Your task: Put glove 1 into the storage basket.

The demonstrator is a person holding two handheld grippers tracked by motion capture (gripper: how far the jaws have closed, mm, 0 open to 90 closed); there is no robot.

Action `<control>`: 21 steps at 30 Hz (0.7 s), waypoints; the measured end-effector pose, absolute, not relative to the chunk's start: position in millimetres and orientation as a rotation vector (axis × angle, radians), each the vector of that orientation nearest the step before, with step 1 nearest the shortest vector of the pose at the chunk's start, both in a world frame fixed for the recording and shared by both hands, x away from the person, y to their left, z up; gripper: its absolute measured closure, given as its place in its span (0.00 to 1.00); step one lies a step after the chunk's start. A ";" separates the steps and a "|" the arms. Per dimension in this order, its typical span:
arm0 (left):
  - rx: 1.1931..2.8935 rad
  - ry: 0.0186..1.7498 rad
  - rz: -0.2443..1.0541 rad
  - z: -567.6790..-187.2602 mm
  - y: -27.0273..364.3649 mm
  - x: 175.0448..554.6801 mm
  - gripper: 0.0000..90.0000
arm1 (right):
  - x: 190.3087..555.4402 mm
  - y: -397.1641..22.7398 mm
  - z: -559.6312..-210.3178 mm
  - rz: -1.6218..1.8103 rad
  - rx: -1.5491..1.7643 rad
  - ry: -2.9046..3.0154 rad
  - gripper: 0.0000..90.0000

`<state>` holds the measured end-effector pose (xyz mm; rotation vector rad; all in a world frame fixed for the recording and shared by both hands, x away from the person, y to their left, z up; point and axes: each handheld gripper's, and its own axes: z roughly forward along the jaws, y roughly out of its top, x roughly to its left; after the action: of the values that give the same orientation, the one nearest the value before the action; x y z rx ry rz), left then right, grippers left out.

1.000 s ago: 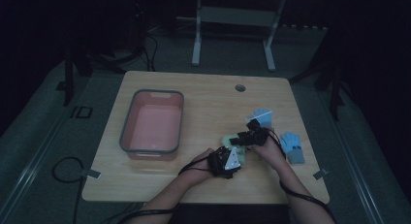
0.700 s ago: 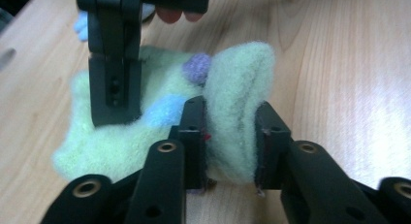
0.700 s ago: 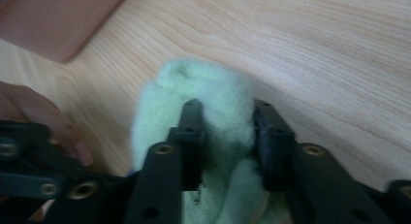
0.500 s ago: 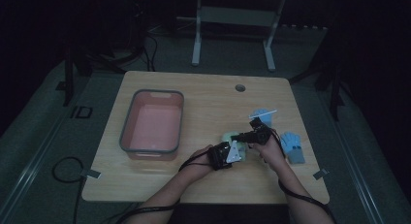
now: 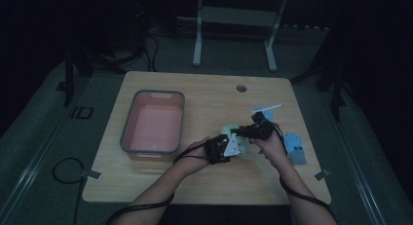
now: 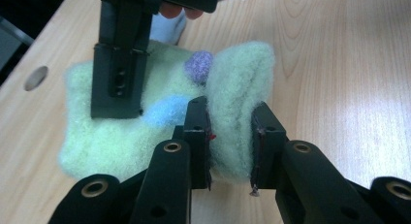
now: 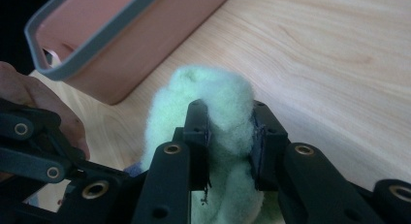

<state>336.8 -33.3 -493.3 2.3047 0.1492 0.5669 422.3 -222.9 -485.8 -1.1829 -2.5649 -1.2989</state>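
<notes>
A pale green fuzzy sock (image 6: 121, 136) with a purple and a blue dot lies bunched on the wooden table (image 5: 204, 93), right of centre. My left gripper (image 6: 230, 112) is shut on a fold at one end; the high view shows that gripper (image 5: 229, 147) near the table's front. My right gripper (image 7: 228, 112) has just closed its jaws and is shut on the other end of the sock (image 7: 213, 88). It reaches in from the right (image 5: 243, 131). One right finger (image 6: 118, 54) shows pressed on the fuzz in the left gripper view.
A pink bin with a grey rim (image 5: 130, 122) stands left of the hands and appears close in the right gripper view (image 7: 97, 35). A blue sock (image 5: 294, 148) lies at the right edge. A blue and white piece (image 5: 265, 109) lies behind the hands.
Both grippers have closed onto the green sock and risen a little from the table. The hands have drawn slightly closer together.
</notes>
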 end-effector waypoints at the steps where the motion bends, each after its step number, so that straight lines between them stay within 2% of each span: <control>1: 2.307 0.151 0.566 -490.6 -31.5 337.1 0.82 | 423.0 -220.2 -480.2 -1.312 -1.172 -2.564 0.81; 21: 2.330 0.175 0.615 -456.5 11.9 336.9 0.82 | 428.8 -171.6 -444.8 -1.349 -1.084 -2.598 0.81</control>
<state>336.9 11.9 -456.5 2.3299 0.1746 0.6155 428.8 -171.6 -444.8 -1.0842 -2.5980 -1.3493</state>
